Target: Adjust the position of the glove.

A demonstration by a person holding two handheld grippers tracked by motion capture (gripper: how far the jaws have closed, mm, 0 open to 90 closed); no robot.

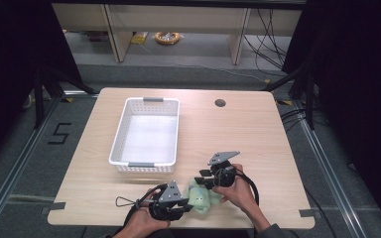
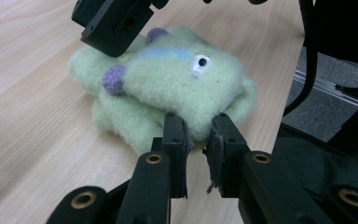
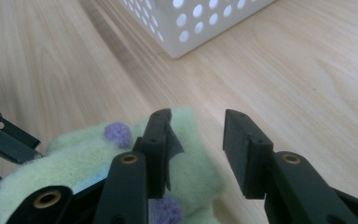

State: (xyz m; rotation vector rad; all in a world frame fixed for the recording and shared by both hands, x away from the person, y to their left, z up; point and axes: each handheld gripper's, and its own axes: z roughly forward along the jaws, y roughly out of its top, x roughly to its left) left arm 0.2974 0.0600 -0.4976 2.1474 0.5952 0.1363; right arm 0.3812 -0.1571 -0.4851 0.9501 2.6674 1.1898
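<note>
A pale green plush toy [image 1: 202, 199] with purple spots and a stitched eye lies near the table's front edge. From the left, my left gripper [image 1: 185, 204] lies low on the table, shut on the toy's near edge. In the left gripper view the fluff [image 2: 168, 79] is pinched between the jaws of that gripper [image 2: 198, 136]. My right gripper [image 1: 201, 179] hovers over the toy's far side with its jaws apart. In the right gripper view this gripper [image 3: 198, 142] stands open just above the toy [image 3: 74, 158], one jaw over the fluff, nothing pressed between the pads.
A white perforated basket [image 1: 146, 101] stands empty left of the table's middle, its corner [image 3: 200, 23] close beyond the toy. A round cable hole [image 1: 220, 103] sits at the back right. Bare wood [image 1: 248, 139] lies to the right.
</note>
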